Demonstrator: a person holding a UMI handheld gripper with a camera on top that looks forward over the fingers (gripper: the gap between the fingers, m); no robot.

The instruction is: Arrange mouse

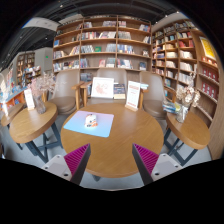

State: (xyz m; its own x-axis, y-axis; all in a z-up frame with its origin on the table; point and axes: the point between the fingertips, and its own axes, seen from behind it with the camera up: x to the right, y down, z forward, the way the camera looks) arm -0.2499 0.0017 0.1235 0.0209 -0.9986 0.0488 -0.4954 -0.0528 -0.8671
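A small white mouse (91, 121) lies on a light blue mouse mat (88, 124) on a round wooden table (112, 145). My gripper (112, 162) hovers above the table's near edge with its fingers (78, 161) wide apart and nothing between them. The mouse and mat lie well beyond the fingers, a little left of the left one.
A white sign (102, 88) and an upright card (133, 95) stand at the table's far side. A second round table (30, 122) is to the left, a small table with flowers (188, 128) to the right. Bookshelves (100, 40) line the back wall. Chairs ring the tables.
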